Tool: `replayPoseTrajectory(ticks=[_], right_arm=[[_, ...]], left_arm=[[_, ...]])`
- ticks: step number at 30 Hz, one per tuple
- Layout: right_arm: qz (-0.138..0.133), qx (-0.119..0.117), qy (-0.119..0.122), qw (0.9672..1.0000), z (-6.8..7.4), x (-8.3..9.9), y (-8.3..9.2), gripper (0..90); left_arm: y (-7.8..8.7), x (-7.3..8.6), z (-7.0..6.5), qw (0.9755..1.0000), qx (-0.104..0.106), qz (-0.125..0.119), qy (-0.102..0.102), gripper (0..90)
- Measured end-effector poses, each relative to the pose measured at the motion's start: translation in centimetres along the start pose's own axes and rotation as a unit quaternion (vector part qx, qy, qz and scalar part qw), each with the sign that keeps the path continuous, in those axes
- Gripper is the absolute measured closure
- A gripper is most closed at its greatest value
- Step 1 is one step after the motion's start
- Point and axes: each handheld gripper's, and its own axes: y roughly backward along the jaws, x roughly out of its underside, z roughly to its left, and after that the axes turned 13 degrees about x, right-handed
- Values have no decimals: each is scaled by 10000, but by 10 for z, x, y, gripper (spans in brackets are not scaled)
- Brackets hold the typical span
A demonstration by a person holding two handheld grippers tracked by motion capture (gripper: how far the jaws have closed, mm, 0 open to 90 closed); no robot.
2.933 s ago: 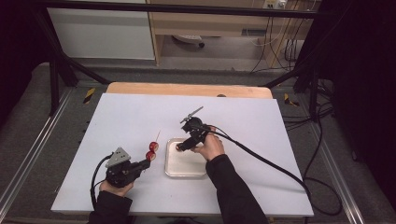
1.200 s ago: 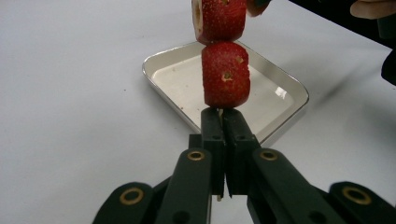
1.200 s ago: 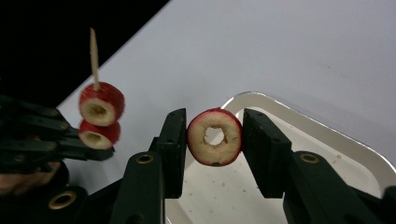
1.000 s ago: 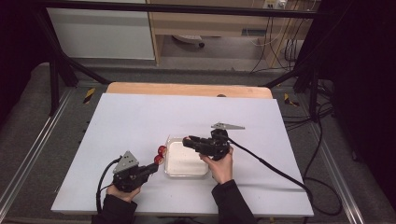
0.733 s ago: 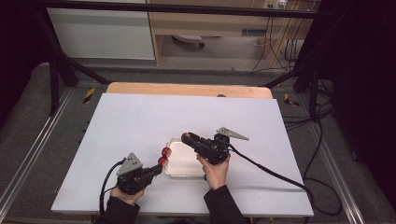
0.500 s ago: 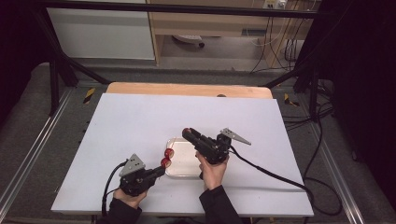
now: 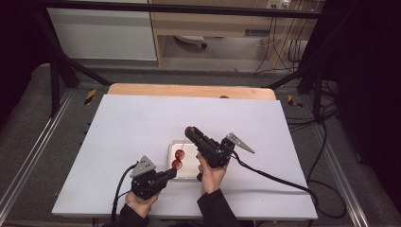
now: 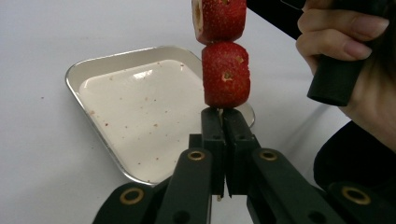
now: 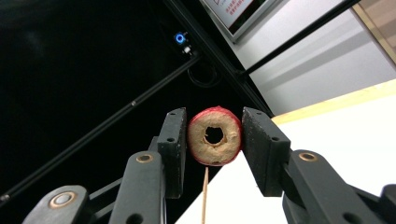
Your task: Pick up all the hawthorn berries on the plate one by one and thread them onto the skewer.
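The left gripper [image 8: 219, 140] clamps a skewer [image 8: 218, 110] carrying two strawberries [image 8: 225, 74] over the tray [image 8: 88, 74], while the right gripper [image 9: 214, 140] grips a strawberry slice [image 9: 214, 136] directly above the skewer tip.

The left gripper [image 7: 166, 174] sits low near the table, jaws pinched together. The right gripper [image 7: 191, 132] is raised, tilted upward, jaws partly apart and clamping.

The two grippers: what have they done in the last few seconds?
The left gripper, shut on a skewer with two strawberry pieces, slid right along the table's near edge toward the tray. The right gripper swung round to point away over the tray, lined up with the skewer. Its strawberry slice stayed clamped; the tray did not move.
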Motion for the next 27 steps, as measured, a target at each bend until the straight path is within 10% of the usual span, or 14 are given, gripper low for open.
replayPoseTrajectory(ticks=[27], right_arm=[[46, -109, 23, 9999, 0, 1, 0, 620]], left_arm=[[-1, 0, -2, 10000, 15, -4, -36, 880]])
